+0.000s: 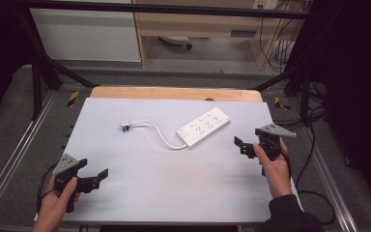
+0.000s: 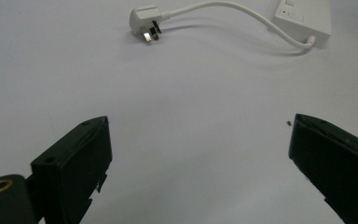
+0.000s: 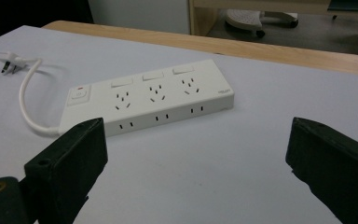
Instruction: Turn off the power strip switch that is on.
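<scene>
White power strip (image 1: 203,127) at frame centre, cable (image 1: 159,133) looping to plug (image 1: 125,126) upper left. Left gripper (image 1: 95,178) and right gripper (image 1: 249,143) both spread wide, holding nothing, bare mat (image 1: 174,183) between.

- No readable text in any view.
- power strip (image 3: 149,100): small dark mark at the far end of its top face, likely a brand logo, too small to read.
- Red dot by its switch, no lettering legible.
</scene>
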A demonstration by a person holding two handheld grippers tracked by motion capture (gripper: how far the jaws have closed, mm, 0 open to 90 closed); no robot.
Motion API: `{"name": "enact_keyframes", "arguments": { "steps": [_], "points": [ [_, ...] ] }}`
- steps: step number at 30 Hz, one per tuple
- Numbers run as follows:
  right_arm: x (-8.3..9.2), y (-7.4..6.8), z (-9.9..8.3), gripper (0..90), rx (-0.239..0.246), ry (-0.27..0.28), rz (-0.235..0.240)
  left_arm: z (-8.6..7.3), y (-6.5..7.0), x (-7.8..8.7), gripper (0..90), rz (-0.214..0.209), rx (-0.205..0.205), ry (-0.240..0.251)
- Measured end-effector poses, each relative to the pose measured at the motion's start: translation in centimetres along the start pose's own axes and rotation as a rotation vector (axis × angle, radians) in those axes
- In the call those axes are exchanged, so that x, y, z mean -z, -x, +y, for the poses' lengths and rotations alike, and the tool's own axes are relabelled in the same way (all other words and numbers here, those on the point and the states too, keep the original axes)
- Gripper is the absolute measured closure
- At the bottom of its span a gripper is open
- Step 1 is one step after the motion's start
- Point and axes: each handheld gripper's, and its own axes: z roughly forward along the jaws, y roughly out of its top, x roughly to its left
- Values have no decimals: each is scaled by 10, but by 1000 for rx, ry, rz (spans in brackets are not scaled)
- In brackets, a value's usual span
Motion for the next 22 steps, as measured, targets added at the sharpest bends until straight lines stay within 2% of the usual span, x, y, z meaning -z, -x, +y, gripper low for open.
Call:
{"name": "enact_keyframes", "arguments": {
  "steps": [7,17,22],
  "points": [
    [4,-2,-20,56,-1,4,-6,0,0,1,58,0,1,1],
    [3,-6,-41,50,23,-34,-3,0,0,2,58,1,2,6],
    [-3,-5,-48,49,28,-90,-17,0,0,1,57,-1,2,7]
  ]
}}
